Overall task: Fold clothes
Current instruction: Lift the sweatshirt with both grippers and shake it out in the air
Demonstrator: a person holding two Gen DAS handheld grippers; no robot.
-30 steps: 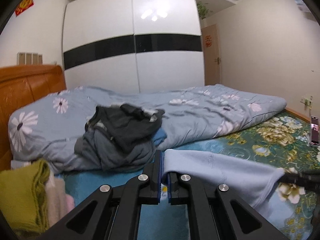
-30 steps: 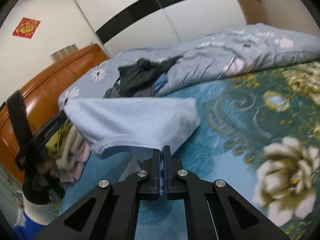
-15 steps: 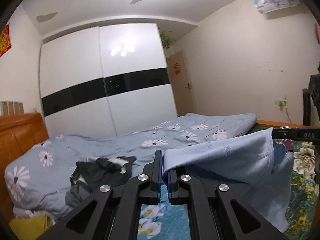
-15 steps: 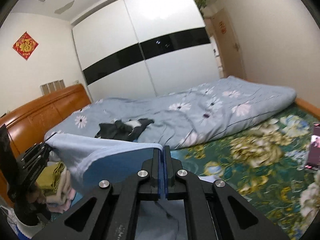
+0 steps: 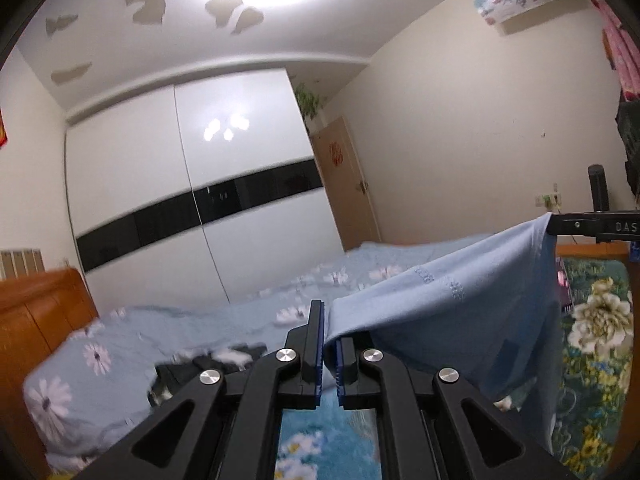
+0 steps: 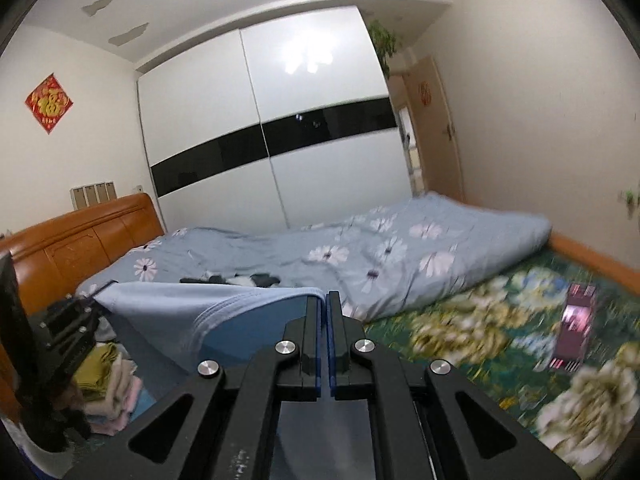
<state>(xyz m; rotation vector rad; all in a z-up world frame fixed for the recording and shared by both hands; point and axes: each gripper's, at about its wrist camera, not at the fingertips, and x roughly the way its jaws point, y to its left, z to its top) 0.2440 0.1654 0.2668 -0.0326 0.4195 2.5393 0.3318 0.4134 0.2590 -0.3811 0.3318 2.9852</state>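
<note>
Two clamps, one shirt. Left view: left gripper (image 5: 329,350) pinched on light blue shirt (image 5: 452,304) corner; cloth runs rightward to right gripper (image 5: 554,226), hanging above bed (image 5: 592,320). Right view: right gripper (image 6: 324,336) clamped on shirt (image 6: 208,304) edge; long axis spans left to left gripper (image 6: 86,304). Both equally near.

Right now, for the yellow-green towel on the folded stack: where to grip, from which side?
Take the towel by its folded edge facing the open bed, claw coming in level from the right. It lies flat on top of the stack, so only that edge offers a pinch.
</note>
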